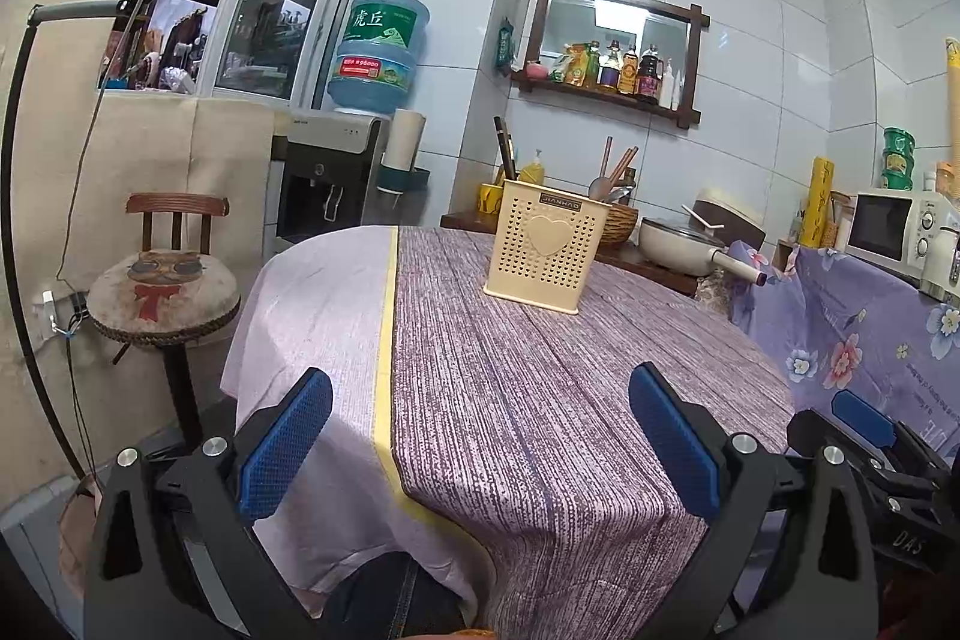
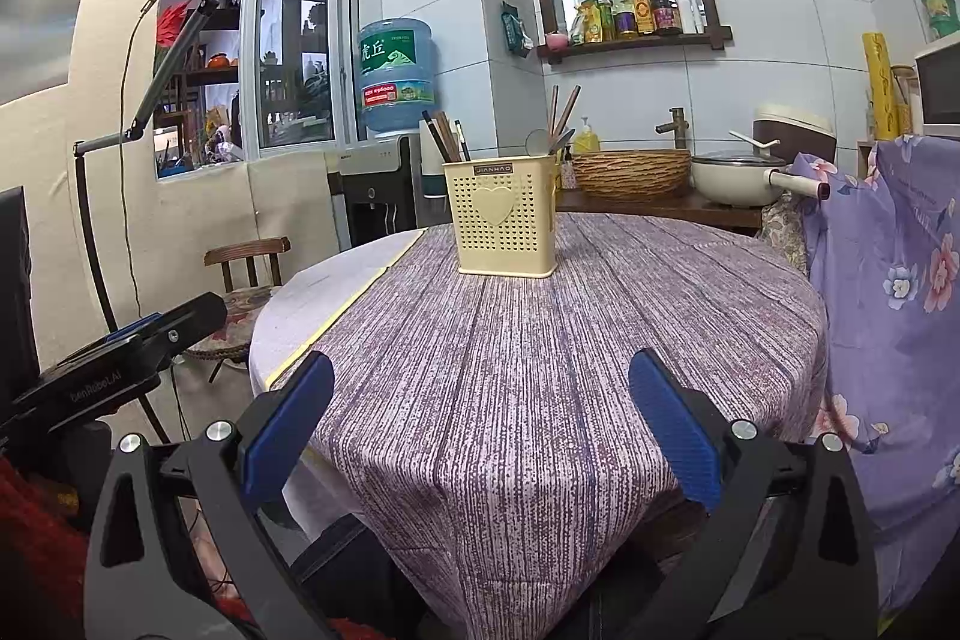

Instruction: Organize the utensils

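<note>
Holder (image 2: 503, 218): seen straight ahead, far across the table (image 2: 540, 370), upright.
Left tongs (image 1: 480, 451): held wide, empty.
Right tongs (image 2: 483, 436): held wide, empty.

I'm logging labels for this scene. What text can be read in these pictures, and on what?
"JIANHAO": utensil holder, on its top plate.
"虎丘": water jug, on the green label.
"benRobot.AI", roughly: left claw, on its body.
"DAS": right claw, on its body.
Red jug sticker, sauce bottles, purple cloth: print too small.

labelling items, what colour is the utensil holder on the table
Pale cream-yellow utensil holder, perforated, with a raised heart; clearest in the right wrist view.
</note>
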The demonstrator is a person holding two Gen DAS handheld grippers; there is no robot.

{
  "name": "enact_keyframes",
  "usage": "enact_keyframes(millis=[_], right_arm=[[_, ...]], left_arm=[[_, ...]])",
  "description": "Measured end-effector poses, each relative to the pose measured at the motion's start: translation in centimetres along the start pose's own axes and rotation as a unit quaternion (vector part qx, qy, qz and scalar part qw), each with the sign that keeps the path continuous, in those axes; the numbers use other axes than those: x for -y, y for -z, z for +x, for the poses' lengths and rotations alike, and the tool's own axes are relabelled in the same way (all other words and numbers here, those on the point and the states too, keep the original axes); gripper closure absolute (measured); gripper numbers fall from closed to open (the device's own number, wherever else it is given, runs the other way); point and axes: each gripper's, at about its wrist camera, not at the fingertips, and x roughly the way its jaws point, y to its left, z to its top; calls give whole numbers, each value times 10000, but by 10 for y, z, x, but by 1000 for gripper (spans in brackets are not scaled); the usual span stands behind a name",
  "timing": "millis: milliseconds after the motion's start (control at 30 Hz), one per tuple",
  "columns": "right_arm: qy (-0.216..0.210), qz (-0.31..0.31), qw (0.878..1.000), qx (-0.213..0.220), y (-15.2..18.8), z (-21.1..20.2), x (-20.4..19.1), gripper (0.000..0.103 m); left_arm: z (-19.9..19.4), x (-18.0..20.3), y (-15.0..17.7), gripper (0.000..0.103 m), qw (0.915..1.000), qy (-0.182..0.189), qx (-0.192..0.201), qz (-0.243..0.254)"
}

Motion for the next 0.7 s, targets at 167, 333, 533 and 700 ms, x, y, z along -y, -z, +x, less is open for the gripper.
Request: enact_keyframes(millis=[167, 333, 533, 700], right_arm=[[-7, 5, 10000, -11, 0, 0, 0, 6], [-15, 12, 10000, -22, -1, 1, 1, 6], [-18, 31, 10000, -38, -1, 1, 1, 6], [-11, 35, 10000, -33, -1, 1, 1, 6]], left_arm=[[0, 0, 0, 5, 10000, -2, 0, -8], [0, 0, 1, 5, 10000, 5, -25, -6], [1, 0, 2, 5, 10000, -14, -20, 3], [1, 0, 2, 5, 10000, -40, -31, -15]])
